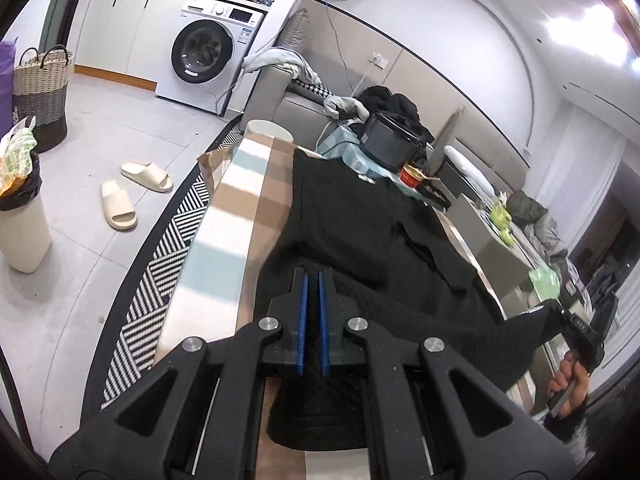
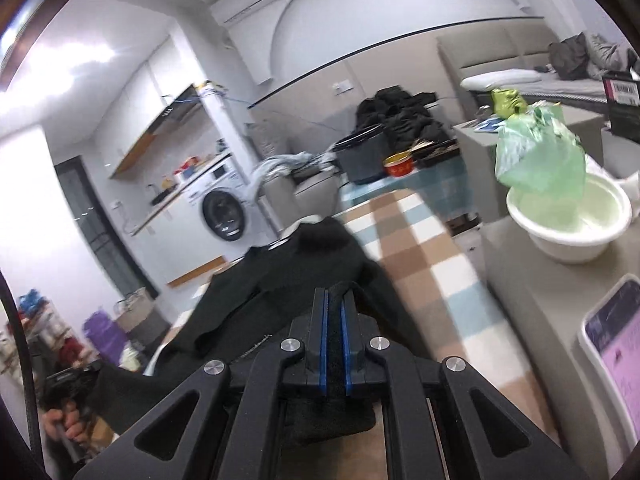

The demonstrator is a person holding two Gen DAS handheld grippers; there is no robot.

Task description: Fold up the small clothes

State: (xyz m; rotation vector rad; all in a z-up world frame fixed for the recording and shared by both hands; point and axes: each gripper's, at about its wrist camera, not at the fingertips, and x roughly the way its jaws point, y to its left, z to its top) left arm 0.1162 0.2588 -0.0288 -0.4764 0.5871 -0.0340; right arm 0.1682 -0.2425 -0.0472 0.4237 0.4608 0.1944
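1. My left gripper (image 1: 313, 276) is clamped on the black knit garment's (image 1: 360, 216) edge.
2. My right gripper (image 2: 335, 294) is pinching another edge of it.
3. The garment hangs between them above the checkered blanket (image 1: 240, 184).

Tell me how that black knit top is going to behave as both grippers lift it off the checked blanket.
Probably floppy: the black knit top sags between the left gripper and the right gripper, both shut on its edge. Likely light, since thin pinches carry it. Its textured knit looks unlikely to slip, though a sleeve may drag on the checked blanket.
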